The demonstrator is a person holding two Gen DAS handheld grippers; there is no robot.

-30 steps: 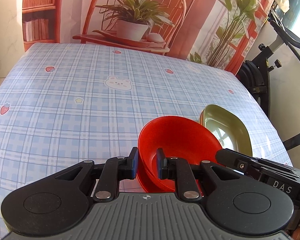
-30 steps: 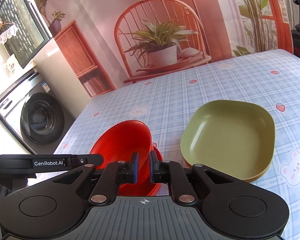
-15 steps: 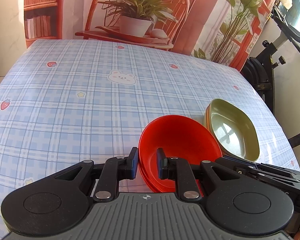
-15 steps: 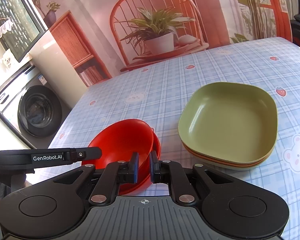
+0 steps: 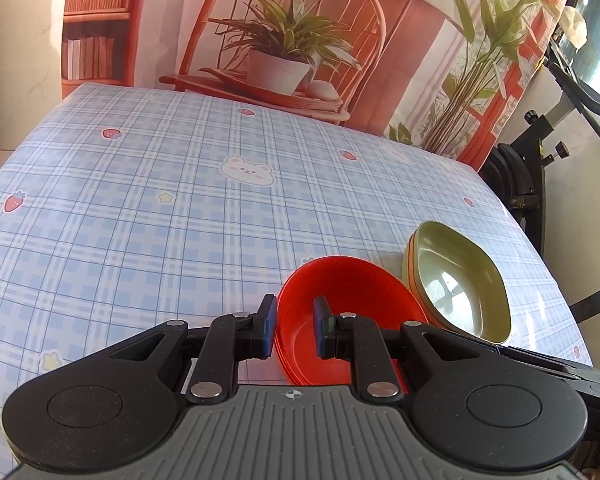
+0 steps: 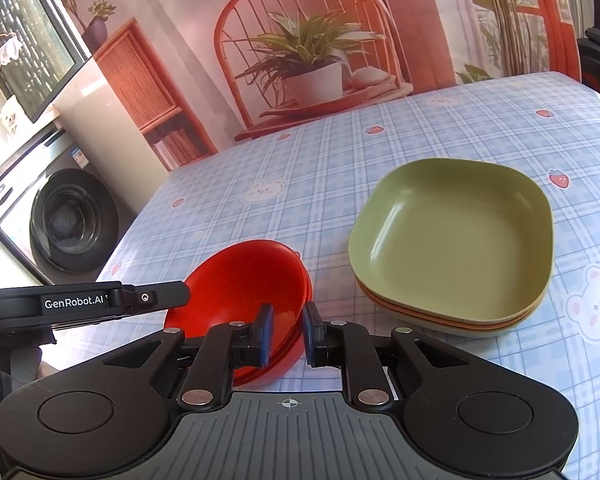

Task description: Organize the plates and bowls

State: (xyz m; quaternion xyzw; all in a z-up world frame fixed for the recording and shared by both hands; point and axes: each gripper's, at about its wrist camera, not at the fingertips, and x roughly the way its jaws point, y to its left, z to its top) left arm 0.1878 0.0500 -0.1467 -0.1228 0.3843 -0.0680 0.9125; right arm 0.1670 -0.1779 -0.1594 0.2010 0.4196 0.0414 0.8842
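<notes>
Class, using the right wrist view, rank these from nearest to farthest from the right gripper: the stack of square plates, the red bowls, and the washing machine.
1. Red bowls: the rim sits between the fingers of the right gripper, slightly left.
2. Stack of square plates: on the table, ahead and right.
3. Washing machine: off the table, far left.

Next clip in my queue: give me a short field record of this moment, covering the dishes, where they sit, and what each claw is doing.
surface: blue checked cloth over a table
bowls: red bowls, nested in one stack
plates: square plates, stacked, green on top, beside the bowls with a gap between
left claw: shut on the bowls' rim
right claw: astride another part of that rim; grip unclear
task state: bowls and plates in separate stacks
</notes>
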